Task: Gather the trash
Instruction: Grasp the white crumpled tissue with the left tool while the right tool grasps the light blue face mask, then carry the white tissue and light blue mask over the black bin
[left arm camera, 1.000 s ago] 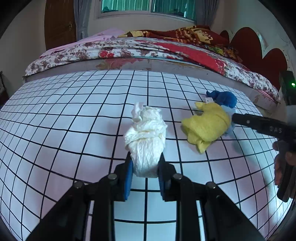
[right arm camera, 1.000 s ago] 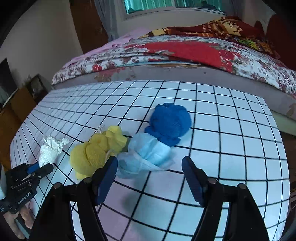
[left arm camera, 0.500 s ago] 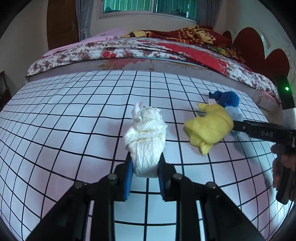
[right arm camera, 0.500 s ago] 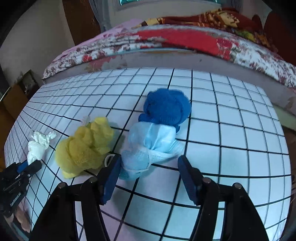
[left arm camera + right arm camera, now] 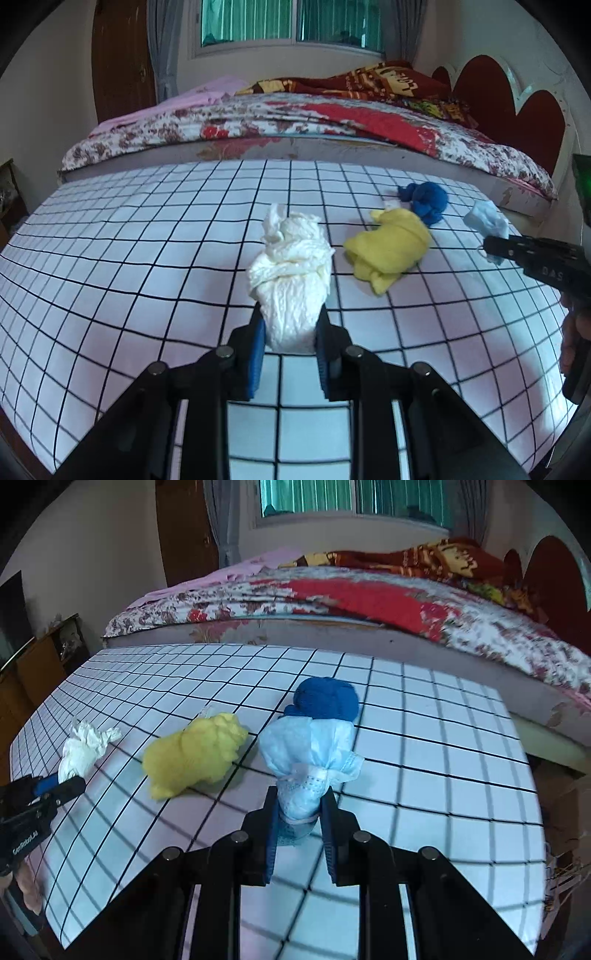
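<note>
1. Two grippers are closed on trash: left gripper (image 5: 290,345) is clamped on the white tissue wad (image 5: 291,273), right gripper (image 5: 300,821) is pinched on the light-blue face mask (image 5: 308,753); both loads appear lifted off the grid table (image 5: 110,258), though contact cannot be ruled out.
2. Two items are left on the table: yellow cloth (image 5: 389,249) and dark-blue cloth (image 5: 428,201), touching or nearly so.
3. Key relation: yellow cloth is seen at 1 o'clock from the left gripper and at 10 o'clock from the right gripper; it lies between them, its long axis running roughly 11-to-5 in the left view. Neither gripper is clearly nearer.
4. Dark-blue cloth is at 12 o'clock from the right gripper, just behind the mask.
5. No bin is visible; both loads probably must be dropped before the next pick.
</note>
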Tool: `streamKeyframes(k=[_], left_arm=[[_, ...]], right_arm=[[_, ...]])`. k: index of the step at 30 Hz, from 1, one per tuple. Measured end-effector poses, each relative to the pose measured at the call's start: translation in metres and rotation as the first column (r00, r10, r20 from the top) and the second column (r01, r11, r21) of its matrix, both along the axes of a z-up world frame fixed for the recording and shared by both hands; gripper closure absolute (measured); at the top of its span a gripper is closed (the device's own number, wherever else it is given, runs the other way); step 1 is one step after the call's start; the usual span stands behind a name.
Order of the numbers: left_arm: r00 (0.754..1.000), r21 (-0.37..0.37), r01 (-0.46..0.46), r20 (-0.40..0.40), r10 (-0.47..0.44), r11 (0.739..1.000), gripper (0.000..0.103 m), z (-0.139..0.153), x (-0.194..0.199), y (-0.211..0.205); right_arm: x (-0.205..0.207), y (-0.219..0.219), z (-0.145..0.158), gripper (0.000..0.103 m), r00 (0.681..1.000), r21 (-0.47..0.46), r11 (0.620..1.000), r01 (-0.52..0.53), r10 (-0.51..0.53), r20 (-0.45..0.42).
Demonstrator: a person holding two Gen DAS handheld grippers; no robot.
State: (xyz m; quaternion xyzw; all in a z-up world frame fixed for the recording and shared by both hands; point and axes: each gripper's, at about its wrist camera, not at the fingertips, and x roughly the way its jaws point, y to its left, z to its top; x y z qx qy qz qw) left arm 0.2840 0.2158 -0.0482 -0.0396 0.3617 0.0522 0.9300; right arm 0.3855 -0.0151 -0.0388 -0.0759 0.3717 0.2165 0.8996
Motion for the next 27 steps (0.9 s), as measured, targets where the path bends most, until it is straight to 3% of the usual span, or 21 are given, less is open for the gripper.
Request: streamKeyframes(k=[14,27], left_arm=[[0.999,0.027,0.022,0.041,-0.024,0.999,0.078,0.027,-0.049,-0.031],[0.992,0.041,0.055,0.109,-0.06,0.998,0.078,0.059,-0.113,-0.059]], right_arm=[[-0.088,-0.028,0.041,0.081,0.995,-0.001,1.0,0.006,-0.006,0.098],[-0.156,-0.052,0.075,0.081,0.986,0.063,0.998,0.019,-0.029,0.165]])
